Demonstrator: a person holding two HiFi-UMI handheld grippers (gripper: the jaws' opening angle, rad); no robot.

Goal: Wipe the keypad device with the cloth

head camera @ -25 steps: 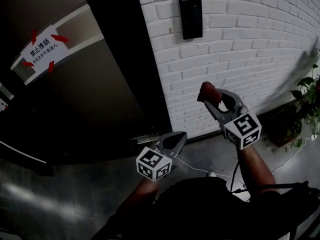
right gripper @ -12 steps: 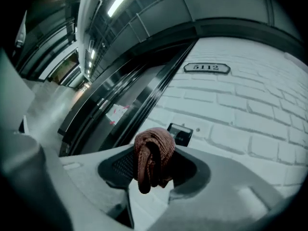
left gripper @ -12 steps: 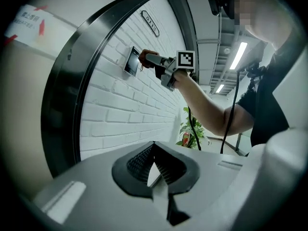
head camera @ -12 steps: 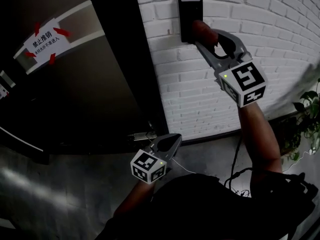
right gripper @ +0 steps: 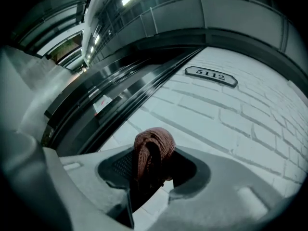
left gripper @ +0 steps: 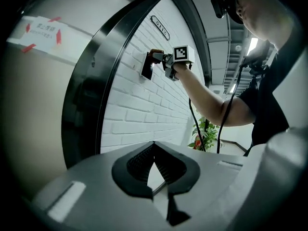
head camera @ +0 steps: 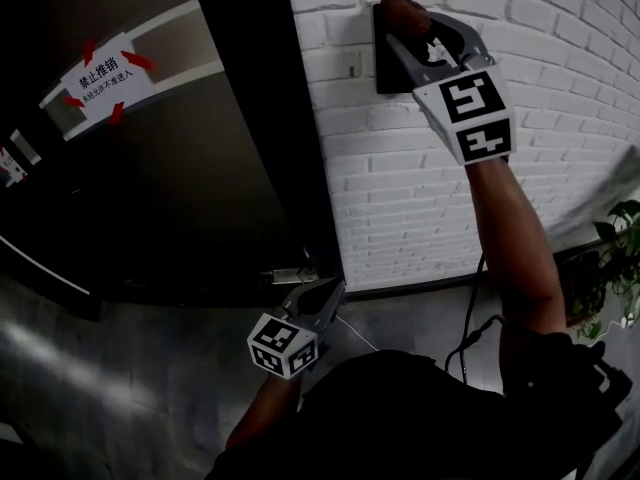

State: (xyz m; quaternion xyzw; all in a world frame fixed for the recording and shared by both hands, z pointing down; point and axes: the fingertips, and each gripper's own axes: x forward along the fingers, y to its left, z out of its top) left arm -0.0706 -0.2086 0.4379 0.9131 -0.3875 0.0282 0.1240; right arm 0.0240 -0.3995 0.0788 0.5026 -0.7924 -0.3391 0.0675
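**Cloth at top edge of keypad, right side clamped**

Right hand-held gripper [head camera: 405, 28] is clamped on a bunched reddish cloth [head camera: 397, 8]. The cloth is pressed at the top edge of the keypad device [head camera: 388, 73], which is mounted on the brick wall [head camera: 420, 188] near the wall's edge by the dark door [head camera: 200, 168].

Left hand-held gripper [head camera: 322, 296] hangs low, jaws together, nothing in them.

Cloth looks soft, light and knitted. The wad sticks out past the jaw tips, so that is the wiping face; best gripped by its tail end. Device looks rigid, fixed and glossy, so light pressure should do.

Right gripper view shows the wad in the jaws and a number plate [right gripper: 211, 76], but no keypad. Left gripper view gives the side-on look: cloth against the device's top.
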